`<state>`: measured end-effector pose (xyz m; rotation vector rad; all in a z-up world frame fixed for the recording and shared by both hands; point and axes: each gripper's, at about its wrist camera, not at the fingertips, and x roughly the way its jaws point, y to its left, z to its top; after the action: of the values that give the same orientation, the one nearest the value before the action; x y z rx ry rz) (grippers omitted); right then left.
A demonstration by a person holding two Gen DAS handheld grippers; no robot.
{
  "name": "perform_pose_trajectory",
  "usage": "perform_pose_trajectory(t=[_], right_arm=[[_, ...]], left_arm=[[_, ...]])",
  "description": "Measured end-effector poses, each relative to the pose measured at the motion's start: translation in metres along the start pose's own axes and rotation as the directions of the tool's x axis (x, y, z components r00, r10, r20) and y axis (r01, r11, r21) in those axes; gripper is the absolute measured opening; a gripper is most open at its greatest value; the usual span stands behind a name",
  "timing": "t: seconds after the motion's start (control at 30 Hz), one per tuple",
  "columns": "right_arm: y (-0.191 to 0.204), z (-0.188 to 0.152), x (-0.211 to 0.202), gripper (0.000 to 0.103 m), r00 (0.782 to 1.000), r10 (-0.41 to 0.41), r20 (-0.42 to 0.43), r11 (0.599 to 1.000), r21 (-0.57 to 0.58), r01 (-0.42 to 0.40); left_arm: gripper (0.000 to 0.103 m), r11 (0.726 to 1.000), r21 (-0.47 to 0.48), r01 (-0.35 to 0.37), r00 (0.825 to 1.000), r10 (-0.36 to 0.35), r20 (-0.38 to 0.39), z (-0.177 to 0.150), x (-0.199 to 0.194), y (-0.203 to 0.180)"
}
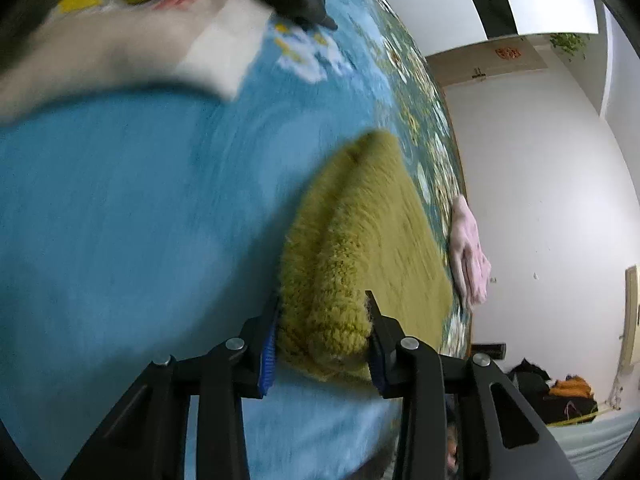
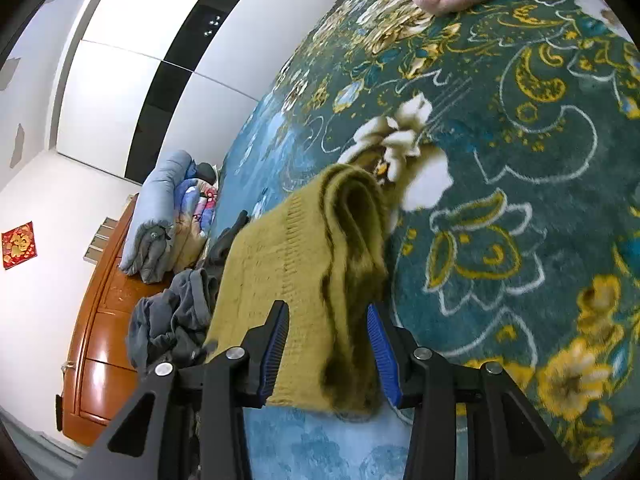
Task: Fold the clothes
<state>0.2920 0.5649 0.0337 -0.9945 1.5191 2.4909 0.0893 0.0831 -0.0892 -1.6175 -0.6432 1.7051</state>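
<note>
Covering the bed, floral blanket (image 2: 520, 160), white walls (image 1: 540, 160).

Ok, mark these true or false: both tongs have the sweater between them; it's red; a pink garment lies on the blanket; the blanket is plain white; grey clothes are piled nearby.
1. Both the left tongs and right tongs have the fuzzy olive-yellow knit sweater between them: true.
2. Sweater is red: false, olive-yellow.
3. A pink folded garment lies on the teal floral fleece blanket: true.
4. Blanket is plain white: false, teal with flowers.
5. A crumpled grey clothes pile is nearby: true.
</note>
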Motion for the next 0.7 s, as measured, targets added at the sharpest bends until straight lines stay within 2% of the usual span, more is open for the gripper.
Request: perform_pose_trajectory(t=[0.1,0.17,0.23,0.33,0.5,0.53,0.7], right_arm=[[-0.004,-0.005,0.001,0.045,1.000,0.011,-0.013,1.000,0.004,-0.011],[-0.006,-0.007,0.003,0.045,1.000,0.010,-0.026,1.000,0.010,-0.010],[-0.006,-0.008,0.007,0.052,0.999,0.005,-0.039,1.000,0.006,-0.005],[-0.005,-0.008,0.014,0.062,0.998,-0.006,-0.060,1.000,-0.007,0.005],[-0.013,0.002,0.028,0.066,0.997,-0.017,-0.072,0.999,0.031,0.020],[-0.015,0.004,0.032,0.066,0.997,-0.013,-0.080,0.999,0.044,0.017],[-0.022,0.019,0.054,0.067,0.993,0.027,-0.114,0.994,0.106,-0.015]], left_arm=[[0.038,1.000,-0.006,-0.015,1.000,0.015,-0.017,-0.022,-0.005,0.012],[0.039,0.999,-0.052,0.010,1.000,-0.011,-0.019,-0.021,-0.002,0.022],[0.039,0.997,-0.078,0.025,0.999,-0.027,-0.024,-0.019,-0.002,0.026],[0.045,0.999,-0.035,0.008,1.000,-0.009,-0.022,-0.014,-0.004,0.018],[0.065,1.000,0.019,0.002,1.000,-0.002,0.019,0.005,-0.008,0.009],[0.066,0.999,0.032,-0.005,1.000,0.004,0.016,0.011,-0.004,0.007],[0.067,0.999,0.043,-0.016,0.997,0.020,-0.071,0.035,0.035,0.005]])
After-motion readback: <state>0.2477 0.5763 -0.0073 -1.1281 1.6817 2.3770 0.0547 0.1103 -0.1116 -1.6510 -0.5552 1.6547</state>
